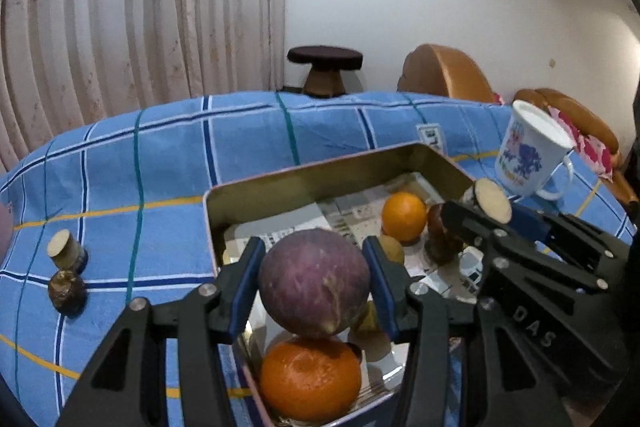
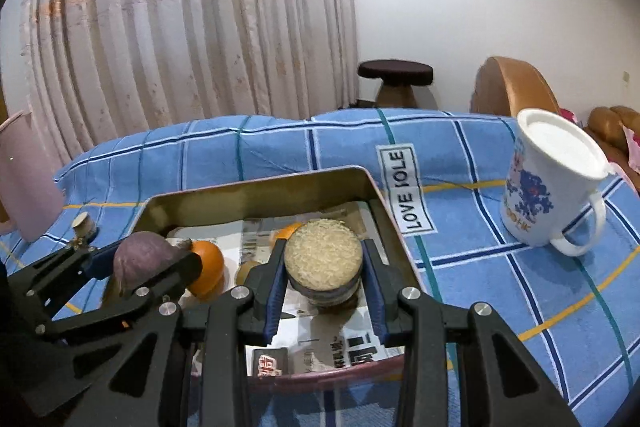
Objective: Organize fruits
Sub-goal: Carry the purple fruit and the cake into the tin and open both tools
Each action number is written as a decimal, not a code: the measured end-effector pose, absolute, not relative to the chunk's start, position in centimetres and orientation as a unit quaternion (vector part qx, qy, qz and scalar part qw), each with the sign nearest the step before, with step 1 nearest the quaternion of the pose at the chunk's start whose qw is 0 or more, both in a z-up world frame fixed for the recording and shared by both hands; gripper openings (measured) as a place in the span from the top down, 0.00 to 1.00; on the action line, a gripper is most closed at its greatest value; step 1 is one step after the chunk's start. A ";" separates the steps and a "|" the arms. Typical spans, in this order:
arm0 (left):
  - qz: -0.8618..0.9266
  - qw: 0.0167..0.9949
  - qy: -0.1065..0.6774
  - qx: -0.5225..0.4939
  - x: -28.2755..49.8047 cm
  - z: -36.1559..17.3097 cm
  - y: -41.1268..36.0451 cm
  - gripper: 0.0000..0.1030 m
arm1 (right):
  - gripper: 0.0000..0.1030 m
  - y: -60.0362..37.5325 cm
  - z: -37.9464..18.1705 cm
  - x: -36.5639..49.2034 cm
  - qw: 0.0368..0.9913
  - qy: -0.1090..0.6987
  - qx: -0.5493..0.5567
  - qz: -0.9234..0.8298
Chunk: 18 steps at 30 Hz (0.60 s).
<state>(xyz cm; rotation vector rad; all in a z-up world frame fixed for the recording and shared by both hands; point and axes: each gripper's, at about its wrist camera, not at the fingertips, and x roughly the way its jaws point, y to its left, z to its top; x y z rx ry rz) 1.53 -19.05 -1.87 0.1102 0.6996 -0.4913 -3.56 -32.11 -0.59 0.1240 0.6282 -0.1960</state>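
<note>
Left wrist: left gripper [image 1: 314, 283] clamps smooth round purple fruit [image 1: 314, 281].

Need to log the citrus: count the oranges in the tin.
2. One orange lies at the tin's near end, under the purple fruit the left claw holds; another orange sits farther back. More may be hidden.

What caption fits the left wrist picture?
Left gripper holds a purple fruit above the tin tray of oranges.
</note>
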 end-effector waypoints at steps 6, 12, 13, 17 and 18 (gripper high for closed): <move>-0.232 0.909 0.342 0.053 1.5 -1.8 -19.0 0.49 | 0.63 -32.1 -1.0 -3.2 0.941 0.319 0.069 -0.087; -0.233 0.910 0.339 0.054 1.3 -1.7 -19.0 0.47 | 0.63 -32.8 -1.6 -2.4 0.934 0.339 0.096 -0.067; -0.232 0.911 0.336 0.053 1.3 -1.7 -19.0 0.44 | 0.63 -32.9 -1.6 -2.5 0.934 0.337 0.100 -0.066; -0.224 0.920 0.318 0.042 0.9 -1.2 -18.3 0.34 | 0.62 -33.1 -1.5 -3.0 0.936 0.326 0.121 -0.056; -0.223 0.922 0.313 0.040 0.8 -1.0 -18.1 0.32 | 0.62 -33.2 -1.4 -3.1 0.936 0.324 0.125 -0.053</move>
